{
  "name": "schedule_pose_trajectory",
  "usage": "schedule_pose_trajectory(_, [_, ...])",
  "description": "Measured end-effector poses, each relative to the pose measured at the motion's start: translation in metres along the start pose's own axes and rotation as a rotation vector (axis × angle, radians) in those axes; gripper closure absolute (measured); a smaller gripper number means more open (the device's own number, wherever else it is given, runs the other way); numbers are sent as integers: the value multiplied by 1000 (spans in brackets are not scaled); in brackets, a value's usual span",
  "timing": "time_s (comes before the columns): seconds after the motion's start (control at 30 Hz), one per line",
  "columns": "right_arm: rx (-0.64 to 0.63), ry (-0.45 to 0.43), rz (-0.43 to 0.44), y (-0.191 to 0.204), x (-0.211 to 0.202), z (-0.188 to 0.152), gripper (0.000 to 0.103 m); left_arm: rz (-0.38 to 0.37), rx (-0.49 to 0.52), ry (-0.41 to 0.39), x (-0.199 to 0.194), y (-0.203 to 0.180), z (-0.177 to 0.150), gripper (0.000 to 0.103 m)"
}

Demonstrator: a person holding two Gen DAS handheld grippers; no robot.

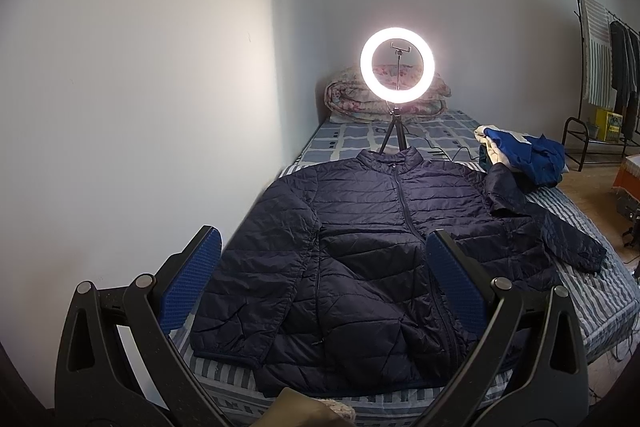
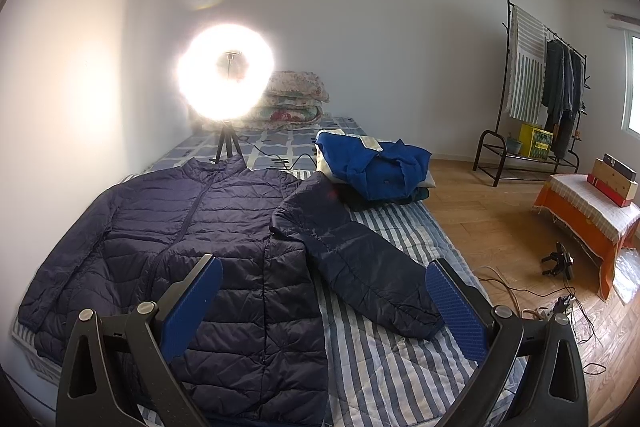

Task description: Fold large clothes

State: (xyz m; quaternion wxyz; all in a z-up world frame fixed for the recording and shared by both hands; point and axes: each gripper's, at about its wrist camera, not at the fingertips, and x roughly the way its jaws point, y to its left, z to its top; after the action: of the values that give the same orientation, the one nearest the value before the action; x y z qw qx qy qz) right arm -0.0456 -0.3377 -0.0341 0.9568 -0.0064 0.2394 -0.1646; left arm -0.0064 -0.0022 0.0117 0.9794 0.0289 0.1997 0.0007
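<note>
One navy quilted jacket (image 1: 360, 247) lay flat, front up and zipped, on the striped bed (image 2: 384, 359). Its collar pointed toward the far end of the bed, and its hem lay nearest the cameras. Of its two sleeves, the one by the wall lay along the body, while the other sleeve (image 2: 360, 259) angled outward across the stripes toward the bed's open edge.

The left gripper (image 1: 322, 267) hovered above the jacket's lower half with its two blue-padded fingers (image 1: 188, 283) spread wide and nothing between them. The right gripper (image 2: 324, 295) hung over the outstretched sleeve side, its two fingers (image 2: 456, 311) likewise wide apart and gripping nothing. Neither gripper touched the fabric.

Beyond the collar stood one lit ring light (image 1: 397, 64) on a small tripod, with a cable trailing across the checked sheet. Behind it sat one stack of folded floral quilts (image 2: 296, 99) against the wall. Just beside the jacket's outer shoulder was one pile of clothes (image 2: 376, 167), a bright blue garment on top with pale and dark pieces beneath; how many pieces could not be told.

On the wooden floor, well apart from the bed, stood one black clothes rack (image 2: 536, 87) carrying a striped cloth and several dark garments, with a yellow box (image 2: 536, 141) on its lower shelf. One low stand draped in orange cloth (image 2: 588, 223) held boxes, and loose cables (image 2: 560, 307) lay on the floor beside it.
</note>
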Motion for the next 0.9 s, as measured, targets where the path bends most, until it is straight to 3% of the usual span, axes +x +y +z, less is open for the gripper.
schedule_pose_trajectory(0.9, [-12,3,2,5,2,-1,0,1,-1,-5,-1,2,-1,0])
